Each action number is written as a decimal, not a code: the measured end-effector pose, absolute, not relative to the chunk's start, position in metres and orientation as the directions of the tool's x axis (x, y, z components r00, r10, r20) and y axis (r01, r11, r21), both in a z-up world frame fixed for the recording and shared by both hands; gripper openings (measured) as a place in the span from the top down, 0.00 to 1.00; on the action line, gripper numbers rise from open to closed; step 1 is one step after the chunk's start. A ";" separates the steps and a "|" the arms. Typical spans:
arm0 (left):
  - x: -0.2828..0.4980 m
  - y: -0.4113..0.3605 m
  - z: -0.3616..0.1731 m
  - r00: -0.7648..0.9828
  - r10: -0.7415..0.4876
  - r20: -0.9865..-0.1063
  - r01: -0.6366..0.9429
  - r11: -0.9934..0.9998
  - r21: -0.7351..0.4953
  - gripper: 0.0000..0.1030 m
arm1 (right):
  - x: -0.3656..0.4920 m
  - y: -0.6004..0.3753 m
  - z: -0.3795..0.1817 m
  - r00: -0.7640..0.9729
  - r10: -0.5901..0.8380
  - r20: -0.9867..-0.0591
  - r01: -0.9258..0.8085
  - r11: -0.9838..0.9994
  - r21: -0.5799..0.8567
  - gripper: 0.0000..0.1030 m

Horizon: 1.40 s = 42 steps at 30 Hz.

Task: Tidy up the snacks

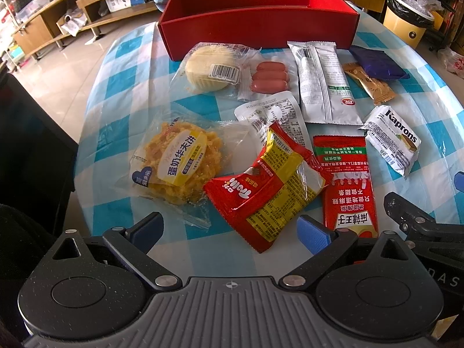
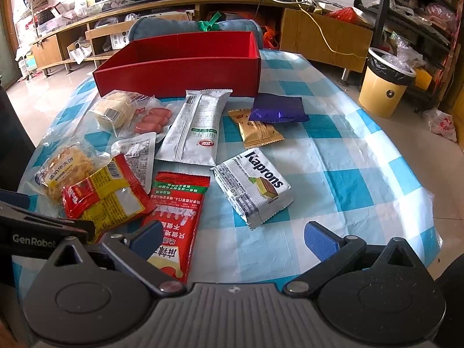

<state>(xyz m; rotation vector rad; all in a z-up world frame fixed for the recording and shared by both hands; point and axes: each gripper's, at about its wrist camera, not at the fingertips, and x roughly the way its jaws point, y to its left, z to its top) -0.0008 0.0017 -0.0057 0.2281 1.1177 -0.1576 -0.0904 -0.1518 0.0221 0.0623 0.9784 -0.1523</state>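
An open red box (image 1: 258,23) (image 2: 179,72) stands at the far side of the blue checked table. Several snack packs lie in front of it: a waffle pack (image 1: 177,162), a red-yellow Trolli pack (image 1: 266,185) (image 2: 101,197), a long red pack (image 1: 346,179) (image 2: 174,217), a Kaprons wafer (image 1: 391,139) (image 2: 252,185), a white stick pack (image 1: 324,84) (image 2: 194,127), sausages (image 1: 269,76), a pale cake (image 1: 208,68), a purple pack (image 2: 278,108). My left gripper (image 1: 232,229) is open and empty, just short of the Trolli pack. My right gripper (image 2: 235,239) is open and empty, near the Kaprons wafer.
A yellow bin (image 2: 385,84) stands on the floor at the right. Wooden shelves (image 2: 87,37) and a cushioned seat (image 2: 191,27) lie behind the table. The table edge (image 2: 429,232) curves close on the right.
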 end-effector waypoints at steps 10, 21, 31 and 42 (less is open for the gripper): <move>-0.002 0.003 -0.007 0.429 -0.013 -0.903 0.240 0.966 0.100 0.03 | -0.090 -0.153 0.020 0.540 -0.105 -0.835 0.166 0.986 -0.017 0.03; 0.000 0.005 -0.008 0.420 -0.014 -0.907 0.230 0.969 0.091 0.03 | -0.087 -0.161 0.013 0.504 -0.100 -0.858 0.196 0.981 0.001 0.03; 0.002 0.009 -0.011 0.405 -0.013 -0.914 0.218 0.972 0.083 0.03 | -0.085 -0.156 0.008 0.485 -0.103 -0.868 0.178 0.984 -0.017 0.03; 0.009 0.022 -0.016 0.380 0.010 -0.925 0.174 0.981 0.082 0.03 | -0.074 -0.140 -0.002 0.444 -0.068 -0.893 0.135 0.991 -0.008 0.03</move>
